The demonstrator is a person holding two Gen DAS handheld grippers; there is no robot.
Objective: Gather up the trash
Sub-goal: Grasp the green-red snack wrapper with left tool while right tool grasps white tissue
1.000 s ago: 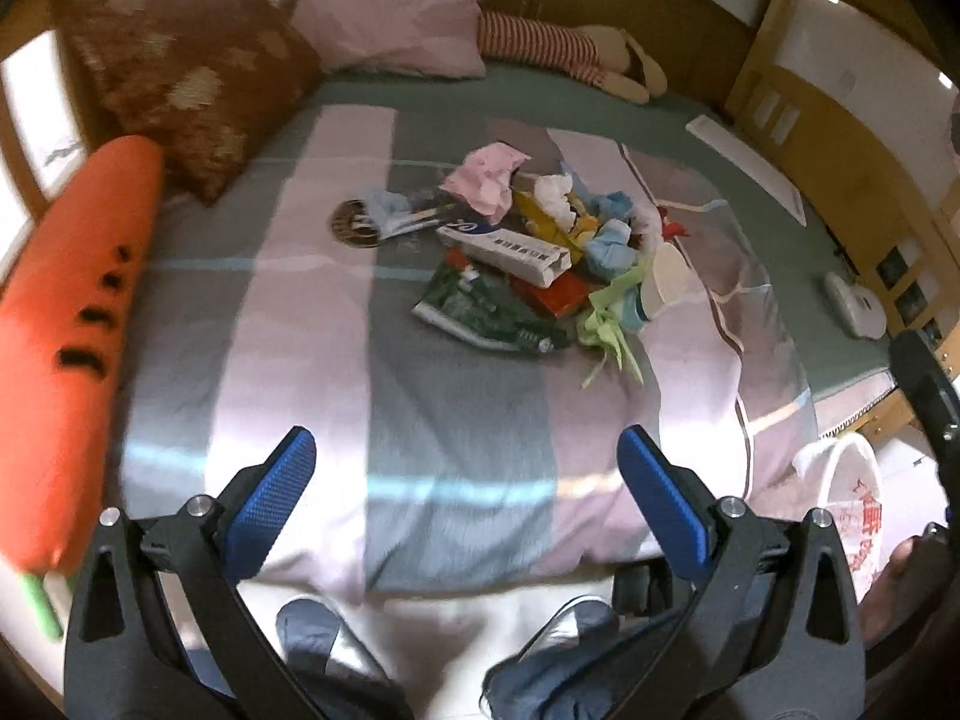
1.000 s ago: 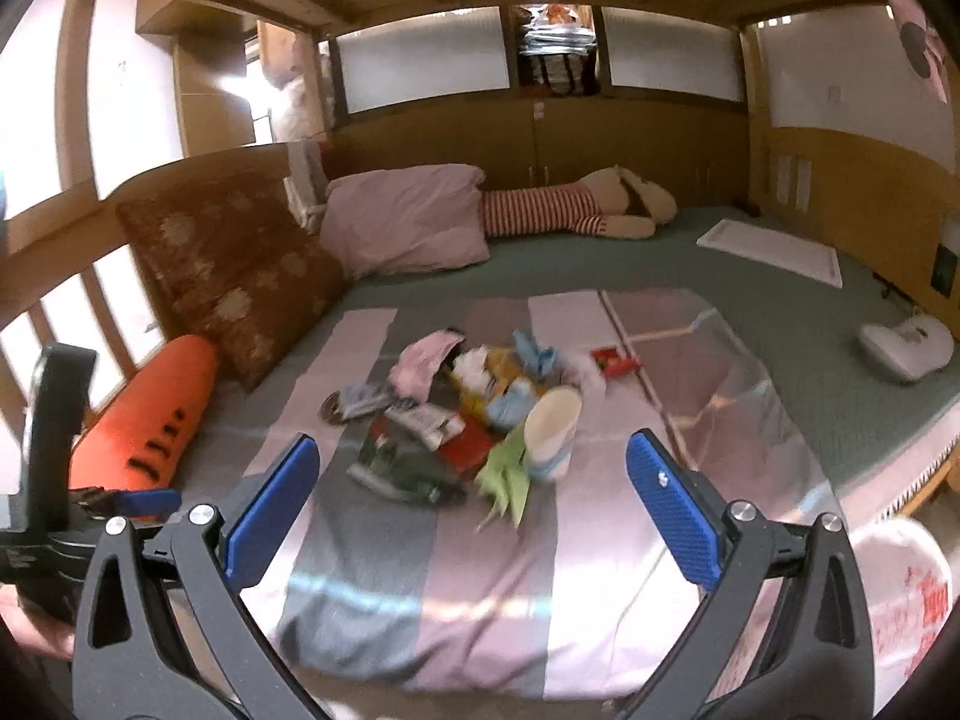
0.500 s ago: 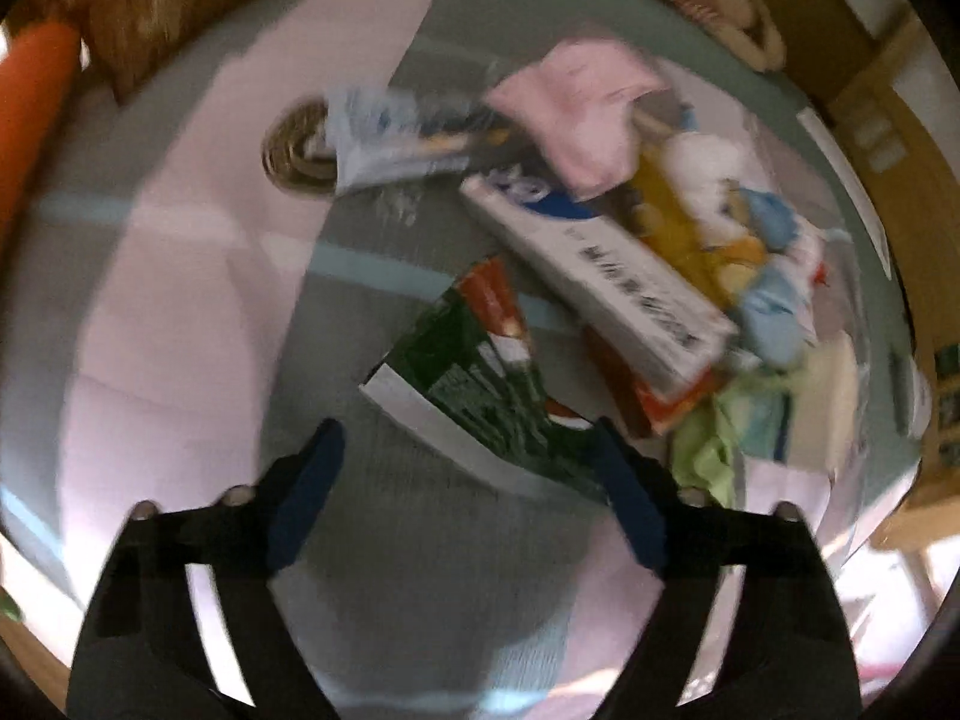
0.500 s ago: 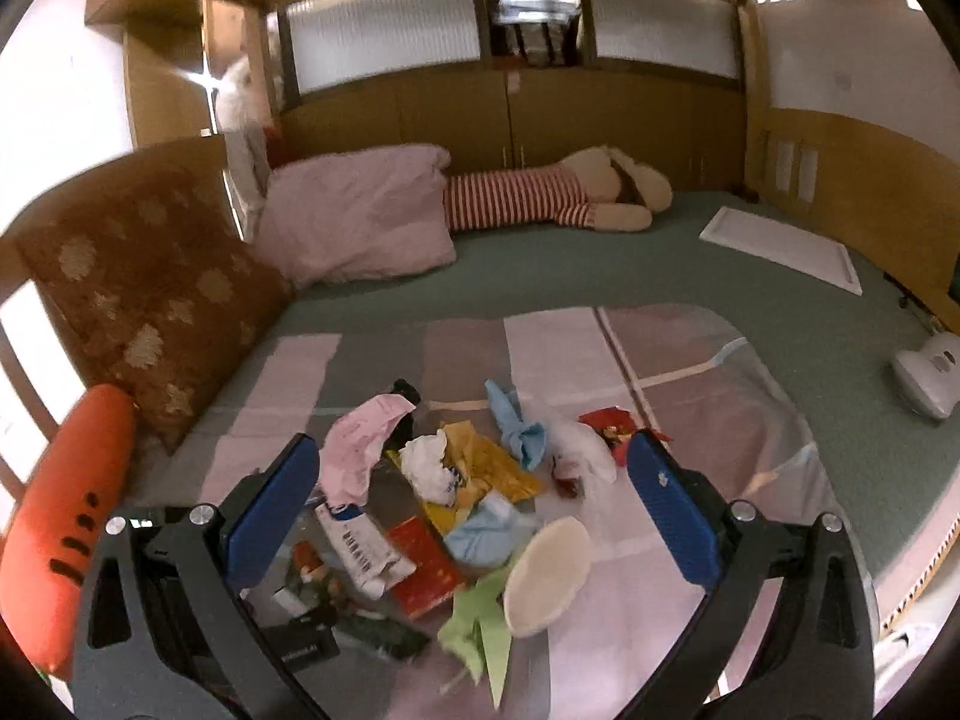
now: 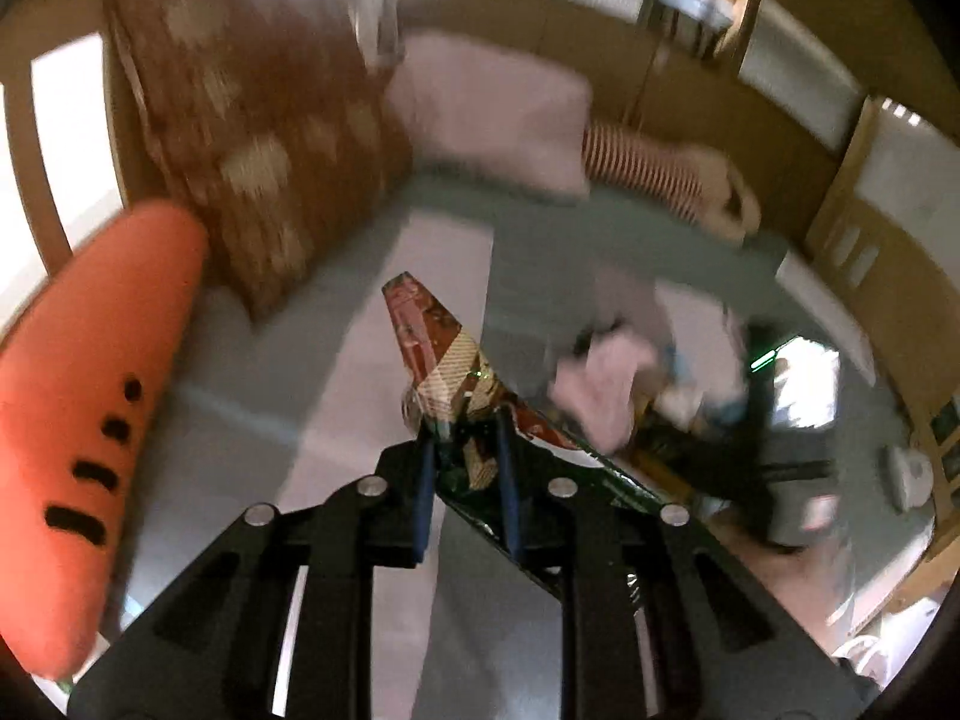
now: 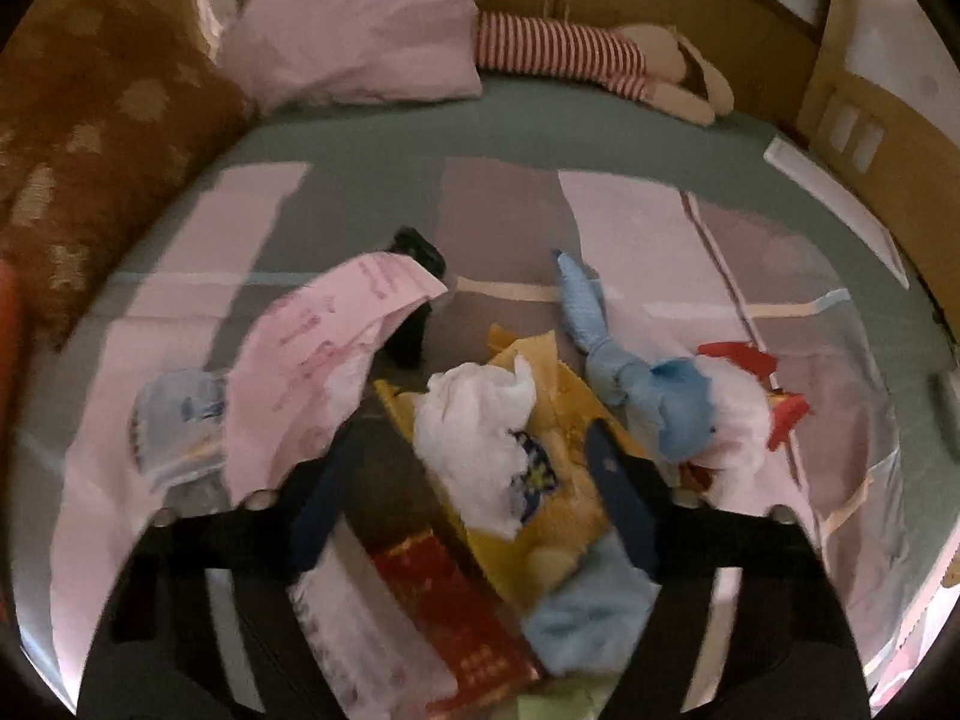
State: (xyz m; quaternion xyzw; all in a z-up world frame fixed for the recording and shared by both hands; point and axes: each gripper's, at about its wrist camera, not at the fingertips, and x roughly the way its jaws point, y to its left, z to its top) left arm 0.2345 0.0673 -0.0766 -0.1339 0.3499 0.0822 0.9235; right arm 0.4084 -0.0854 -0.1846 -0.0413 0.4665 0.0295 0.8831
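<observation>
My left gripper is still closing, its pads pressing on a green and red snack wrapper that sticks up above the striped bedspread. The rest of the trash pile lies blurred to its right. My right gripper hangs low over that pile, jaws closing. A crumpled white tissue and a yellow wrapper lie between its fingers, and the pads do not visibly press on them. Pink paper, a blue crumpled piece and a red box lie around them.
An orange carrot pillow and a brown cushion line the left side of the bed. A pink pillow and a striped stuffed toy lie at the head. Wooden panels surround the bed.
My left gripper went down to the green wrapper, closed on it and lifted it off the bedspread. My right gripper dropped from high above onto the pile and its jaws narrowed.
</observation>
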